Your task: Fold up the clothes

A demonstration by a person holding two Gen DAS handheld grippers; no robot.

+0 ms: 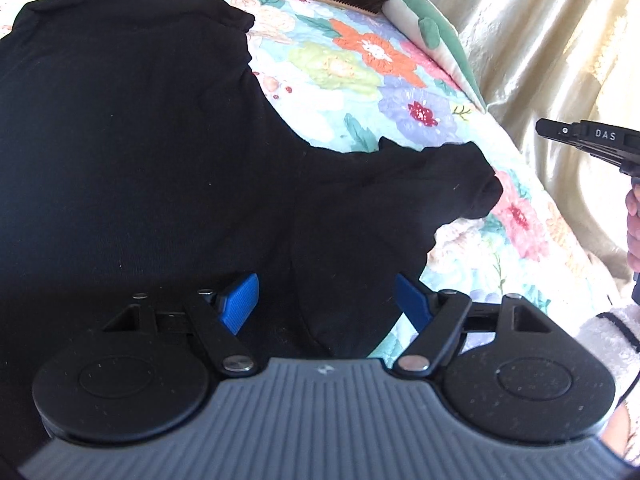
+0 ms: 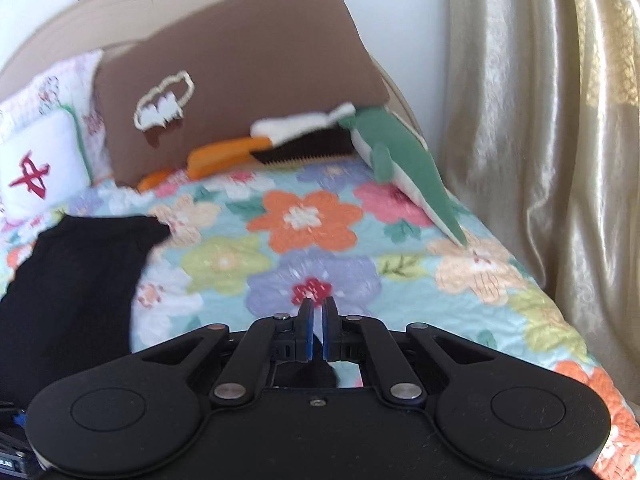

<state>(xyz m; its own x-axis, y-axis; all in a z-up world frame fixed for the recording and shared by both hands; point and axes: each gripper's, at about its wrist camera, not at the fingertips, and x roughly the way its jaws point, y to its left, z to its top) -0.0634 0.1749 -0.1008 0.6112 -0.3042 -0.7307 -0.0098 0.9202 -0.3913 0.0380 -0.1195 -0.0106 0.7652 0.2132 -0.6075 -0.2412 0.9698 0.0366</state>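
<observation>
A black garment (image 1: 132, 128) lies spread on the floral quilt (image 1: 372, 68), with one short sleeve (image 1: 432, 184) reaching out to the right. My left gripper (image 1: 326, 300) hovers low over the garment near that sleeve's root. Its blue pads (image 1: 240, 300) stand wide apart and a fold of black cloth lies between them, unpressed. In the right wrist view the garment (image 2: 76, 280) shows at the left. My right gripper (image 2: 317, 308) is shut with nothing visible between its pads, above the quilt (image 2: 312, 216). Black cloth shows just beneath it.
At the head of the bed sit a brown cushion (image 2: 240, 76), a white cushion (image 2: 40, 164), a green plush toy (image 2: 404, 160) and an orange toy (image 2: 224, 156). A cream curtain (image 2: 540, 120) hangs along the right. A hand (image 1: 632, 220) and black tool body (image 1: 592, 140) show at the right edge.
</observation>
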